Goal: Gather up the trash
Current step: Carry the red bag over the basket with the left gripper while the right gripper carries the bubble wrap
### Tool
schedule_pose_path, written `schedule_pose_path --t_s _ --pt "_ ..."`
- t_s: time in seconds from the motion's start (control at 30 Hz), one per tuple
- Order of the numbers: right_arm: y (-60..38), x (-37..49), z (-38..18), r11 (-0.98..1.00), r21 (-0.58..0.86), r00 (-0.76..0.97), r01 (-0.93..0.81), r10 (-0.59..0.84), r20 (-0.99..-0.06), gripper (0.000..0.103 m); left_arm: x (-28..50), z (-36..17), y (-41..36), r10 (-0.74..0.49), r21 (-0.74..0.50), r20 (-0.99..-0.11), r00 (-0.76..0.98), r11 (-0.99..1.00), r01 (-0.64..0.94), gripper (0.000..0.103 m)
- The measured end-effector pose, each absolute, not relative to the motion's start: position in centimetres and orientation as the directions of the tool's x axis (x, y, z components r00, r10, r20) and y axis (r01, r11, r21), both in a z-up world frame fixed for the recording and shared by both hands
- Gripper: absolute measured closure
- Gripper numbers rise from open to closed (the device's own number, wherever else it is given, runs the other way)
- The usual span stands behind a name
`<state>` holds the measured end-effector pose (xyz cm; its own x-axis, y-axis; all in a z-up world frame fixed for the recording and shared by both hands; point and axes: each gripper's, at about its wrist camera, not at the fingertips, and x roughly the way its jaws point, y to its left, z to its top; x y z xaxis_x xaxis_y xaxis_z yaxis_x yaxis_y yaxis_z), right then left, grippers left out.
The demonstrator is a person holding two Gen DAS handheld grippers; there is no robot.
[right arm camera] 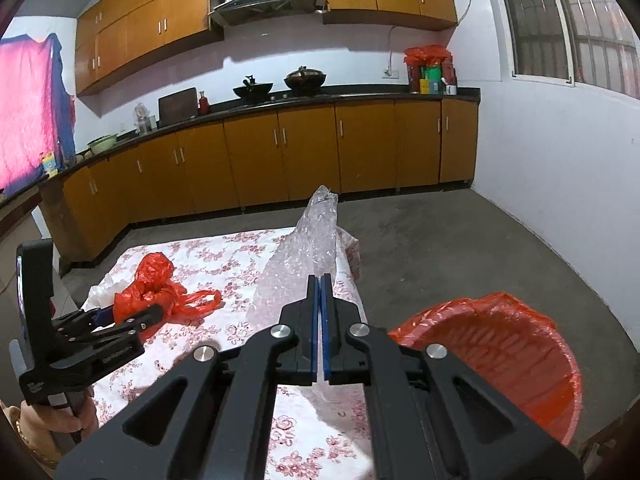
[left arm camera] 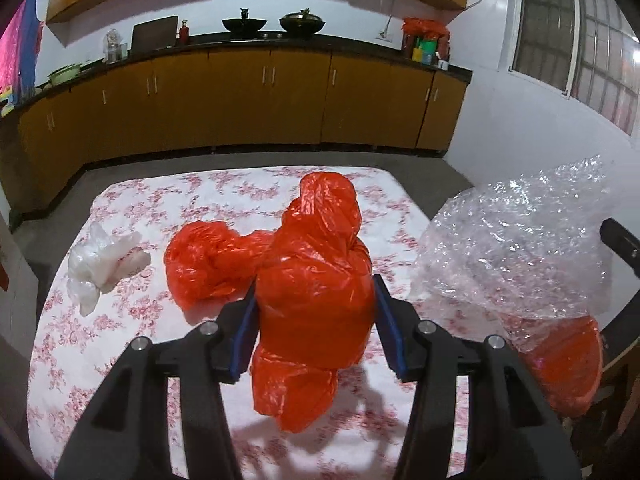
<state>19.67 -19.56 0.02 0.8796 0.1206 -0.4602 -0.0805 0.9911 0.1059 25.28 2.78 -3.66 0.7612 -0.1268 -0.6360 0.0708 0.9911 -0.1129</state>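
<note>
My left gripper (left arm camera: 316, 292) is shut on a crumpled red plastic bag (left arm camera: 316, 280), its blue pads pressing both sides of the bundle just above the flowered tablecloth (left arm camera: 224, 200). In the right wrist view the left gripper (right arm camera: 132, 312) holds this red bag (right arm camera: 152, 284) with a handle loop trailing on the cloth. My right gripper (right arm camera: 320, 280) is shut on a sheet of bubble wrap (right arm camera: 312, 240) that stands up from its tips; the bubble wrap (left arm camera: 520, 248) also fills the right of the left wrist view. A crumpled white plastic bag (left arm camera: 100, 264) lies at the table's left.
A red bin with a red liner (right arm camera: 500, 340) stands on the floor off the table's right edge, and the bin (left arm camera: 568, 360) shows under the bubble wrap. Brown kitchen cabinets (right arm camera: 280, 152) run along the far wall. A hand (right arm camera: 60, 420) grips the left tool's handle.
</note>
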Motion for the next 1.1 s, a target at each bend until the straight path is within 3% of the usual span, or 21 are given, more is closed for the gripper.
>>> schedule_pose_path --t_s 0.53,1.1 --pt "-24.0 17.3 1.9 0.995 0.102 0.905 0.016 0.029 -0.424 0.101 23.7 -0.3 -3.0 -0.242 -0.136 -0.593 0.768 0.970 0.201 0.051" --pt "-32.4 15.0 0.7 0.966 0.088 0.874 0.245 -0.180 -0.452 0.101 23.7 -0.3 -13.1 -0.429 -0.189 -0.581 0.691 0.898 0.398 0.051"
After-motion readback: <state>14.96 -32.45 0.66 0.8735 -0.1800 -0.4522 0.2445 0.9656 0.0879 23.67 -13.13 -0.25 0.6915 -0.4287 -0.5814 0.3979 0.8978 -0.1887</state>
